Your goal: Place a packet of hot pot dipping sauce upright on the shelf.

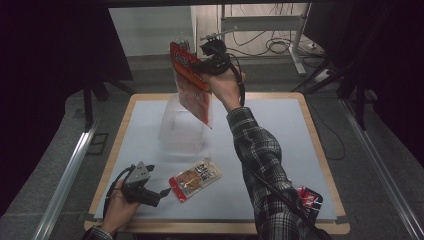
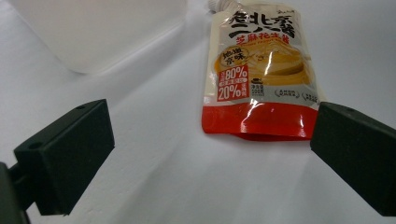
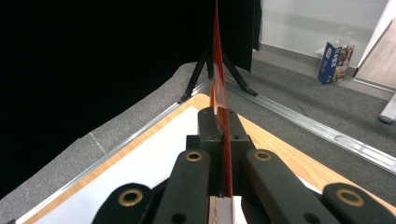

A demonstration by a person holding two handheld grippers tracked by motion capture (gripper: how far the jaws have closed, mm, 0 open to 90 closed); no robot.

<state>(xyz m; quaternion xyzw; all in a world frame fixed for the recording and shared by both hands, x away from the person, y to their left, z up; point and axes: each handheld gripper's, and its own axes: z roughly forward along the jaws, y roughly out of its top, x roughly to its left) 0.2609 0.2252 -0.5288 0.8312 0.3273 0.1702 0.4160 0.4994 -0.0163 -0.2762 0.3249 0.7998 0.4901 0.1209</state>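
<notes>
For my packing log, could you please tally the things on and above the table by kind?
Food packets: 3 – a red packet held up by the right gripper, a sauce pouch flat in front of the left gripper, a small red packet near the table's right corner.
Clear plastic bins: 1
Total: 4

Two grippers are in use: the left gripper low over the table, the right gripper raised high. I count three food packets: one flat red packet in the air, one sauce pouch lying on the white mat, and one small red packet at the table's near right corner. There is one clear plastic container and one table.
</notes>
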